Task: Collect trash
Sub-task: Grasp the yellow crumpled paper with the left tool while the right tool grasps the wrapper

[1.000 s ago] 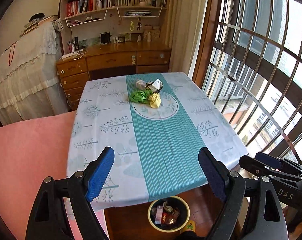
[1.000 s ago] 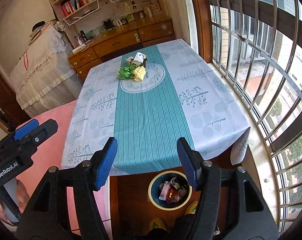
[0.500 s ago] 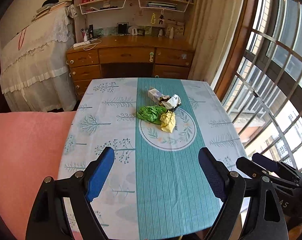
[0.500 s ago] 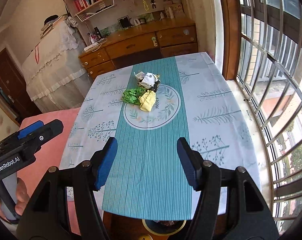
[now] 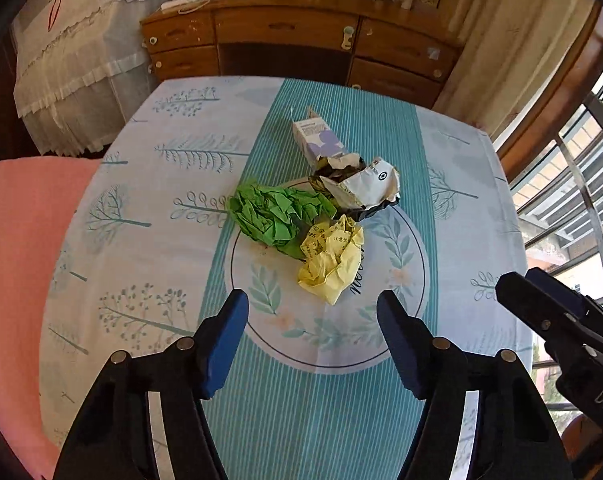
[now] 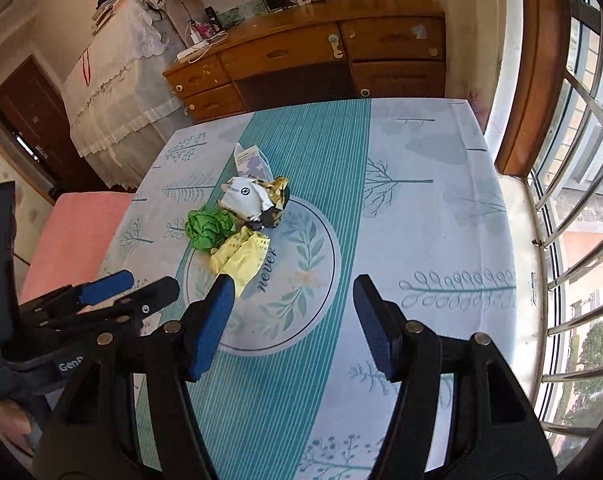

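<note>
A small heap of trash lies in the middle of the table: crumpled green paper point(image 5: 279, 216) point(image 6: 209, 226), a crumpled yellow paper point(image 5: 333, 258) point(image 6: 241, 258), a white and dark wrapper point(image 5: 361, 186) point(image 6: 253, 200) and a small white and purple carton point(image 5: 317, 140) point(image 6: 253, 162). My left gripper point(image 5: 312, 312) hangs just short of the yellow paper, its jaws closing with nothing between them. My right gripper point(image 6: 293, 300) is open and empty over the round print, to the right of the heap. Each gripper shows at the edge of the other's view.
The table point(image 5: 141, 208) wears a pale cloth with a teal striped runner. A pink cushion point(image 5: 17, 240) lies at its left. Behind stand a wooden desk point(image 5: 289, 36) with drawers and a lace-covered piece of furniture point(image 5: 81, 52). Barred windows point(image 6: 573, 208) run along the right.
Both grippers have swept forward and down from the table's near edge and the bin on the floor to the trash heap. The left jaws have narrowed.
</note>
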### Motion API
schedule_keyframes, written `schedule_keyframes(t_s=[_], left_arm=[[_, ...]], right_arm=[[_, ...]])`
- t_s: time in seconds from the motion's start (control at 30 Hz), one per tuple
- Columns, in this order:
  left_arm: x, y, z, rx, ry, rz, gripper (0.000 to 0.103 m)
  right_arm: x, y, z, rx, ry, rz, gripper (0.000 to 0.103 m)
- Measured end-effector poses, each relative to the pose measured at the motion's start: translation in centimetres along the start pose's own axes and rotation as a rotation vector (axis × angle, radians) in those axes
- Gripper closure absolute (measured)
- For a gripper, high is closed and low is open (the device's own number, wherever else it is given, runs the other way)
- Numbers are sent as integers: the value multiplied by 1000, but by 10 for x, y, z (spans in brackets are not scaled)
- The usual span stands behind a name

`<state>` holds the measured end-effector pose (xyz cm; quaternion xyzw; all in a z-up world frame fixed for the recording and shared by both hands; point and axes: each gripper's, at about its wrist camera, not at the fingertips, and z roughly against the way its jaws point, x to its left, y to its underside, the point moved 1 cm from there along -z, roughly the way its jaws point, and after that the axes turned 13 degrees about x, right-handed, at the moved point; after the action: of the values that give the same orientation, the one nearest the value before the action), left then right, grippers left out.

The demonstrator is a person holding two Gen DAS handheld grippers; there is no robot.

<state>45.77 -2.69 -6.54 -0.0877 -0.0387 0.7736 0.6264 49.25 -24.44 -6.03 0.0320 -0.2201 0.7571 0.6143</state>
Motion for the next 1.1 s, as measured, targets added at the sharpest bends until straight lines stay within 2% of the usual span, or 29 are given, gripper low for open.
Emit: schedule_keyframes(t_s=[0.2,0.33,0.47,0.7,0.87,1.1], left_arm=[[-5,-24,-57,77,-4,61,43],[-5,-30,-76,103,-20,77,47],[-5,-39,-94,129,7,107,55],[-6,-37,-95,110,41,89,72],[7,-21,-80,107,76,117,73],[33,-9,-59,82,92,201,73]], right_arm=[[-25,-30,-47,56,-50,-17,44],[-28,-40,-67,82,-95,-1,44],[-22,-50,-81,97,-119,25,44],[-1,-66,-99,105,-148,71,44],[22,-73,-111,103,-132,126,44],[41,-85,-123,71,-40,147,34]])
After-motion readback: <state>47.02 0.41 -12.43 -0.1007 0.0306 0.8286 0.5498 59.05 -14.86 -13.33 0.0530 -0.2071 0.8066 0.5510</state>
